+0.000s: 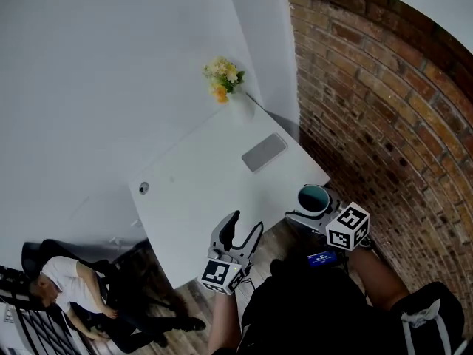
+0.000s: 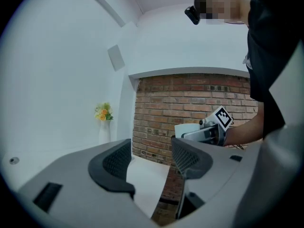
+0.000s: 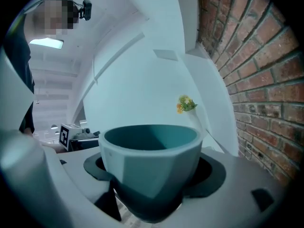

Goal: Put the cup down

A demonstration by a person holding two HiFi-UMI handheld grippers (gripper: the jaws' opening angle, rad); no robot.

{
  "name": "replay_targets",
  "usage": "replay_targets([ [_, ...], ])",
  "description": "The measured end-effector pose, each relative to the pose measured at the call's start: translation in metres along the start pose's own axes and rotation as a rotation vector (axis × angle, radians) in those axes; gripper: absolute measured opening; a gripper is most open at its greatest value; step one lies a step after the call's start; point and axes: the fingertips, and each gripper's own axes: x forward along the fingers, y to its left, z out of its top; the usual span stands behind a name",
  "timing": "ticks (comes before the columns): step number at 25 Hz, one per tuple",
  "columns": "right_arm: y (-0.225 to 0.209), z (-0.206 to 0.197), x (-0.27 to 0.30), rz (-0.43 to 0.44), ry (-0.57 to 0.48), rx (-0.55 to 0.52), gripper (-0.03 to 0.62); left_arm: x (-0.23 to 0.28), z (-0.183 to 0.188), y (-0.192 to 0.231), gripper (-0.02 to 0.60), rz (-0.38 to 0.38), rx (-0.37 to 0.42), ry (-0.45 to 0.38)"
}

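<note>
Clamped between the dark pads of the right gripper (image 3: 151,182) was a teal cup (image 3: 149,158), held by its lower body, upright, with its mouth facing up. From the head view the cup (image 1: 313,197) was seen just off the near edge of the white table (image 1: 199,198), close to its right corner; how high it was held above the floor could not be judged. The left gripper (image 1: 247,223) was held over the same near edge, further left, with its jaws spread wide and nothing between them; only the table's surface and the brick were seen through the gap in the left gripper view (image 2: 149,161). Further along the tabletop a flat grey pad (image 1: 264,152) was laid near the right edge, and a small round fitting (image 1: 143,188) was set at the left edge. At the far corner a white vase (image 1: 241,103) of yellow flowers (image 1: 223,75) was placed, beside the brick wall (image 1: 384,109).
</note>
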Motion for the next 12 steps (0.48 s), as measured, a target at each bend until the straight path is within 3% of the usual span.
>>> replay_targets([
  [12,0.018,0.010,0.021,-0.006,-0.024,-0.016,0.410,-0.001,0.000,0.011,0.275,-0.058,-0.019,-0.017],
])
